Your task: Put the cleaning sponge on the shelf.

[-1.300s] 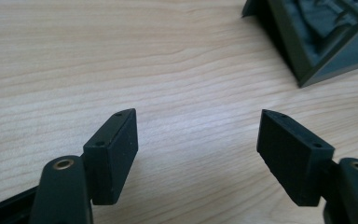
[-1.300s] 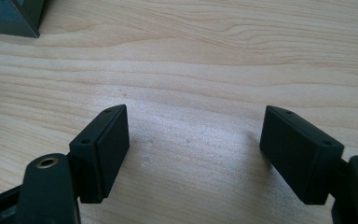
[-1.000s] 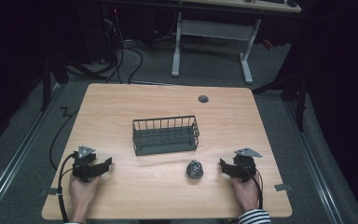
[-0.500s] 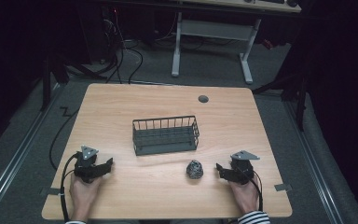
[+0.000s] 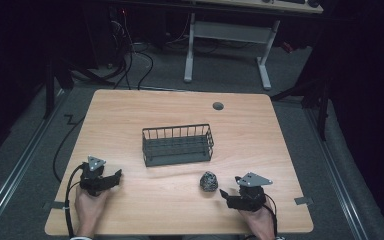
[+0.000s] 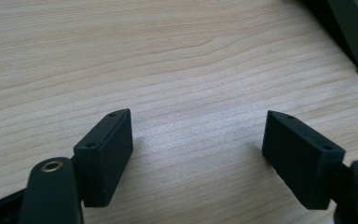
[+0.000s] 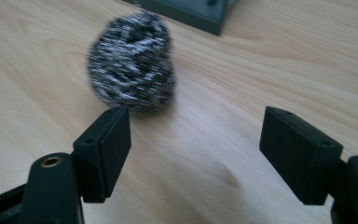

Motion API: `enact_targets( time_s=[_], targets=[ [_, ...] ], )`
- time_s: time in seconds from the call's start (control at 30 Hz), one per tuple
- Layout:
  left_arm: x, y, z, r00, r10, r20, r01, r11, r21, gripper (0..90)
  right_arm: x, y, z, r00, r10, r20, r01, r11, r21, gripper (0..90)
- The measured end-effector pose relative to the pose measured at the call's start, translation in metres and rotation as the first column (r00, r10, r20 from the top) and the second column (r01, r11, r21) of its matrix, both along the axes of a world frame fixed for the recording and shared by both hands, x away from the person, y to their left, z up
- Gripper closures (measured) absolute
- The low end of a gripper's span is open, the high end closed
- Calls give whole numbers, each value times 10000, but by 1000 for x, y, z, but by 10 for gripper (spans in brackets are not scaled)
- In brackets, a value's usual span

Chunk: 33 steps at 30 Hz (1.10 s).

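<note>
A steel-wool ball (image 5: 208,181) lies on the wooden table (image 5: 180,107), in front of a dark wire basket (image 5: 177,145). My right gripper (image 5: 224,194) sits low at the front right and points left at the ball, a short way from it. In the right gripper view the ball (image 7: 133,70) lies just beyond the left jaw, outside the gap. This gripper (image 7: 193,140) is open, its jaws have just been opening, and only bare wood lies between them. My left gripper (image 5: 116,176) rests at the front left, also open (image 6: 196,140); its jaws have just been opening over bare wood.
A round cable hole (image 5: 218,105) sits near the table's far edge. A corner of the basket (image 6: 349,28) shows at the upper right of the left gripper view. Beyond the table stand a white desk frame (image 5: 227,32) and cables on the dark floor.
My right gripper has slid left across the table, closer to the steel-wool ball. The left gripper has stayed where it was.
</note>
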<state>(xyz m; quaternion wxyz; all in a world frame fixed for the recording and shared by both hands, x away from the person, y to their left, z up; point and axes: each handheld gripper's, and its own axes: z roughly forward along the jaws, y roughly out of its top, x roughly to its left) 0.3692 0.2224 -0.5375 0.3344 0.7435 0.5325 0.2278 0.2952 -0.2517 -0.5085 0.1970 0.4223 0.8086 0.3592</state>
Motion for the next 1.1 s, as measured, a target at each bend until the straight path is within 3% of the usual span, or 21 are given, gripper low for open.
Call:
enact_targets(
  time_s=[0.33,0.43,0.53,0.77,0.87,1.1],
  targets=[
    [0,0,0,10000,6,-5,-6,10000,-4,247,8,33,5,9950,995,42,-995,9950,84,231],
    [0,0,0,10000,6,-5,-6,10000,-4,247,12,39,4,9943,1066,-103,-1064,9942,119,231],
    [0,0,0,10000,1,-6,-1,10000,-1,246,19,48,2,9937,1109,-132,-1111,9937,-163,235],
    [0,0,0,10000,1,-5,-1,10000,-2,246,26,51,-2,9945,1005,-281,-1011,9947,-201,280],
    [0,0,0,10000,5,-4,-5,10000,-2,247,29,50,-5,9914,1207,-505,-1205,9927,56,369],
    [0,0,0,10000,0,-5,0,10000,9,245,26,48,-3,9913,1233,-461,-1229,9924,108,414]
  ],
)
